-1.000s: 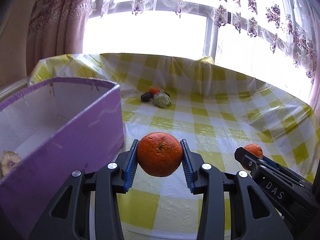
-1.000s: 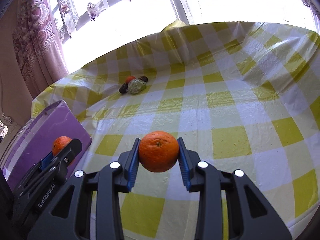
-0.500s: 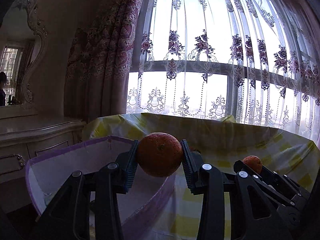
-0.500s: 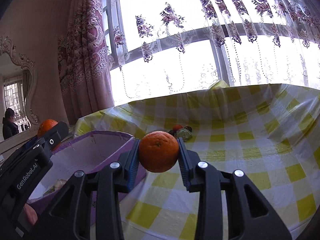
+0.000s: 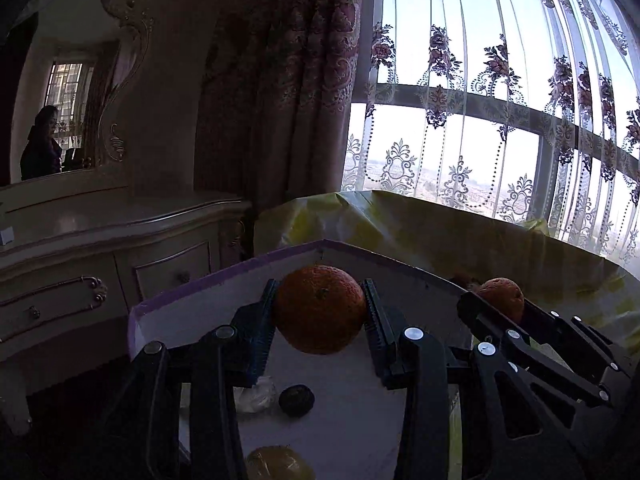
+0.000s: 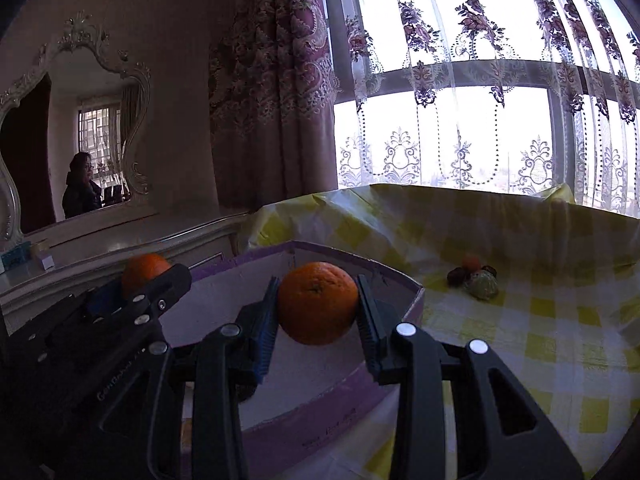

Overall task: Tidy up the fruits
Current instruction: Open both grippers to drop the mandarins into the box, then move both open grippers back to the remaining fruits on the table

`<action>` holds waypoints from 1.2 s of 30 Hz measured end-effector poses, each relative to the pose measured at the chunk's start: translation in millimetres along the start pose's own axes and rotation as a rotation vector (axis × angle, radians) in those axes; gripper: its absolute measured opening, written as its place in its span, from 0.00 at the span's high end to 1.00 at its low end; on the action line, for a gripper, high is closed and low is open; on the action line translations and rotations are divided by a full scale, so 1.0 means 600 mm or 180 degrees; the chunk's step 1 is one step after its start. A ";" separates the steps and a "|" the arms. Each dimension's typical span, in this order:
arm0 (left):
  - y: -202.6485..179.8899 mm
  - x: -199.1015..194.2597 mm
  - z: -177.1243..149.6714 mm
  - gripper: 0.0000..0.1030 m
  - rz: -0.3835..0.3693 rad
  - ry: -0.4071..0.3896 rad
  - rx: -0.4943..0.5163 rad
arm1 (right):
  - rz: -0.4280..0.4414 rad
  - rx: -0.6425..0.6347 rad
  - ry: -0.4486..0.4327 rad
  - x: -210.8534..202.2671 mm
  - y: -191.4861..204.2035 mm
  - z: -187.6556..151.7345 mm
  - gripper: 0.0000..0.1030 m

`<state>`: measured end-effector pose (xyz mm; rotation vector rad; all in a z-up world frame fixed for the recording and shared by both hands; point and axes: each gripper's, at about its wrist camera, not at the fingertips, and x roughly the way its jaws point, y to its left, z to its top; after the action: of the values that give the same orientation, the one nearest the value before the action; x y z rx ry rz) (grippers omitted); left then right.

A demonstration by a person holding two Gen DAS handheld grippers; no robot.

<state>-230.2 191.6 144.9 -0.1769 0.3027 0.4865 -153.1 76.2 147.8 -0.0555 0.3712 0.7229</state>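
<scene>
My left gripper (image 5: 319, 312) is shut on an orange (image 5: 319, 308) and hangs over the open purple box (image 5: 224, 284) with its white inside. Down in the box lie a dark round fruit (image 5: 296, 400), a pale wrapped item (image 5: 256, 394) and a yellowish fruit (image 5: 278, 462). My right gripper (image 6: 318, 310) is shut on a second orange (image 6: 318, 308) above the box's near right wall (image 6: 320, 412). Each gripper shows in the other's view: the right one (image 5: 500, 298) with its orange, and the left one (image 6: 146, 276) with its orange.
A small heap of fruit (image 6: 476, 278) lies on the yellow-checked tablecloth (image 6: 540, 332) to the right of the box. A cream dresser (image 5: 100, 248) with a mirror stands left of the table. Patterned curtains (image 5: 288, 80) and a bright window are behind.
Both grippers have risen and swung left with their oranges, from over the tablecloth to over the purple box. Both views now look more level, toward the dresser and curtain.
</scene>
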 end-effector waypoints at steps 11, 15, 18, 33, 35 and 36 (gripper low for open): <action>0.062 0.127 0.012 0.62 0.0229 0.1235 0.0131 | -0.0160 -0.0530 0.1167 0.151 0.050 -0.009 0.64; 0.076 0.146 0.013 0.57 0.0216 0.1447 0.0050 | -0.0231 -0.0597 0.1298 0.169 0.051 -0.021 0.42; 0.083 0.133 0.024 0.10 0.0242 0.1321 -0.0056 | -0.0218 -0.0589 0.1233 0.164 0.050 -0.025 0.23; -0.068 -0.010 0.088 0.05 -0.0057 -0.0196 0.0295 | -0.0358 0.0143 0.0077 0.017 -0.111 -0.014 0.05; -0.121 -0.025 0.083 0.04 -0.0319 -0.0385 0.0437 | -0.0608 0.0359 0.0093 0.007 -0.172 -0.024 0.03; -0.151 -0.027 0.080 0.04 -0.0472 -0.0407 0.0524 | -0.0765 0.0470 0.0127 0.003 -0.205 -0.031 0.03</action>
<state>-188.4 117.5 204.0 -0.0076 0.2017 0.3227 -77.1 -18.1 120.3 0.0248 0.4467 0.4561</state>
